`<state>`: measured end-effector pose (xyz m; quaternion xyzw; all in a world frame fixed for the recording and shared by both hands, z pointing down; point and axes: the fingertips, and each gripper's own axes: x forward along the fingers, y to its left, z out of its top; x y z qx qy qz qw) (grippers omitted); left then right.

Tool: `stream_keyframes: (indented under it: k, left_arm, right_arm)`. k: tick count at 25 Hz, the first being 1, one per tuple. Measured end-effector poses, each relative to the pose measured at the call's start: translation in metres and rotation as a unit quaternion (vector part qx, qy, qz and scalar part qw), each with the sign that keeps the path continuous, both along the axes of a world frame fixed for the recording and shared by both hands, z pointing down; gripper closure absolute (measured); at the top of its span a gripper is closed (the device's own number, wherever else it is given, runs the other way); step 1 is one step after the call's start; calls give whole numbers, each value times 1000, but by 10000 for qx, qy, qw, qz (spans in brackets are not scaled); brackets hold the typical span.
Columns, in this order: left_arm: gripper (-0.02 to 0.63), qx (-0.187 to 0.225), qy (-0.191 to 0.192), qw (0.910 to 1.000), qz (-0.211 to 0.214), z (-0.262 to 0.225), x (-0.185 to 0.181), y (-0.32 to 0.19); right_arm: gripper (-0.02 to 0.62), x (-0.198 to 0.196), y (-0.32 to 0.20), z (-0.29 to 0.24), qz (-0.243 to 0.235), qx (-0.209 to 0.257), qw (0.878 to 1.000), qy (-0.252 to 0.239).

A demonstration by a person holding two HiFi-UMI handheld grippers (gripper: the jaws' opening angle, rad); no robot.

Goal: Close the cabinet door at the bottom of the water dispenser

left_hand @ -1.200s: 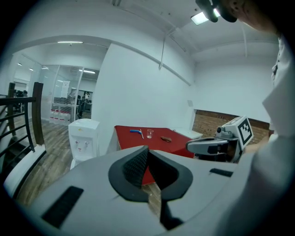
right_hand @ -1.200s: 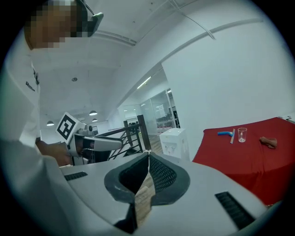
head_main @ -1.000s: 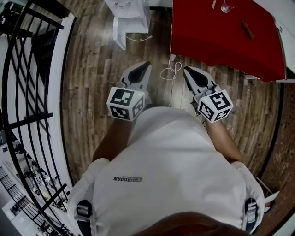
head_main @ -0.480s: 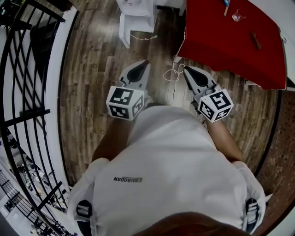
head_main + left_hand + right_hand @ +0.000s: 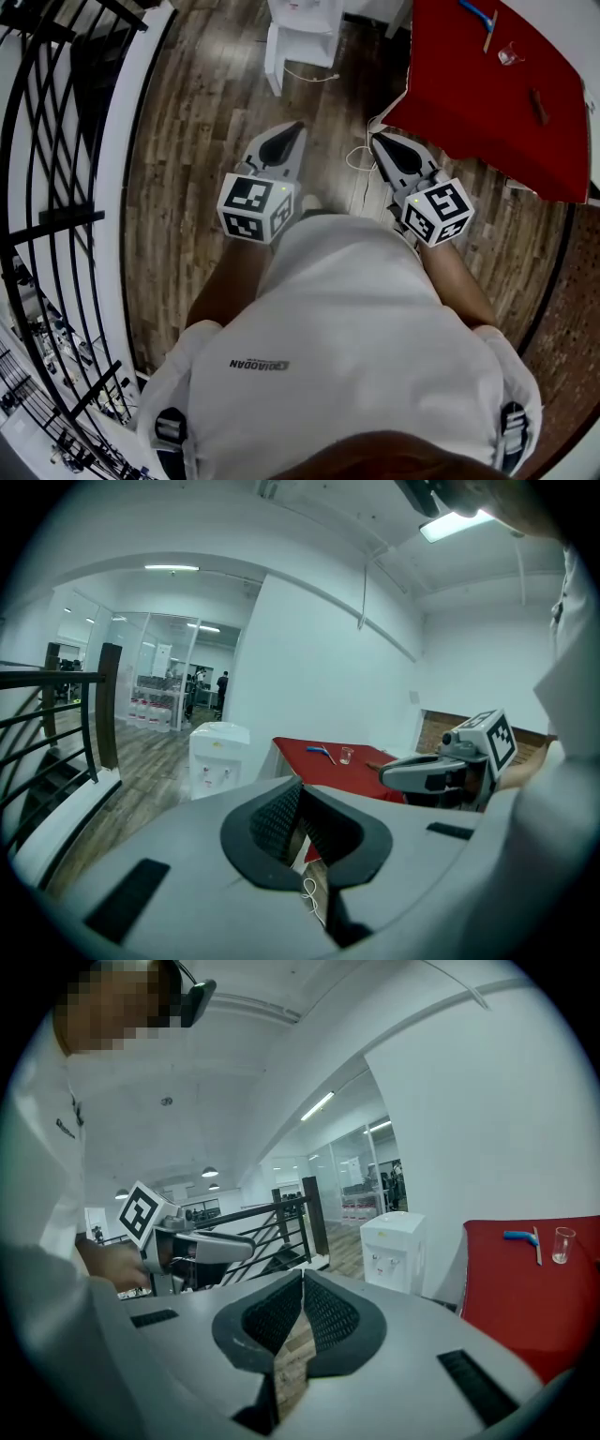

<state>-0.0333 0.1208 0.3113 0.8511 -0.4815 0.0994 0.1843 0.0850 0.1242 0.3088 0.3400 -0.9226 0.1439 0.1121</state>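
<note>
The white water dispenser (image 5: 305,26) stands on the wood floor at the top of the head view, well ahead of both grippers. A white panel (image 5: 274,64) juts out from its lower left front; it looks like the open cabinet door. The dispenser (image 5: 217,759) also shows small in the left gripper view, and the dispenser (image 5: 394,1247) shows its taps in the right gripper view. My left gripper (image 5: 292,129) and right gripper (image 5: 379,142) are held side by side before the body. Both point toward the dispenser, and both are shut and empty.
A red-covered table (image 5: 506,103) stands at the right, its corner close to the right gripper, with a glass (image 5: 509,54) and a blue tool (image 5: 476,12) on it. A white cable (image 5: 361,156) lies on the floor between the grippers. A black railing (image 5: 56,187) runs along the left.
The person has walked on: dispenser and red table have slid to the right in the head view, and the table's corner is nearer the right gripper. Both grippers stay shut, held as before.
</note>
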Motion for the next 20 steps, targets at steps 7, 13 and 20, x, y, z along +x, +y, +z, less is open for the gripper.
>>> stream_keyframes:
  k: [7,13,20]
  left_arm:
    - [611,22,-64,9998,-173,-1,-32,-4]
    - [611,-12,-53,9990,-448,3,-60,6]
    - [611,-104,-5,9974,-717,9,-77,13]
  right_arm:
    - [572,-33,-10,1,-149,-10,9998,-92]
    - [572,-61,-8,-2,-400,39,9992,-88]
    - [572,-81,-8,4,-668,-65,9977,-60]
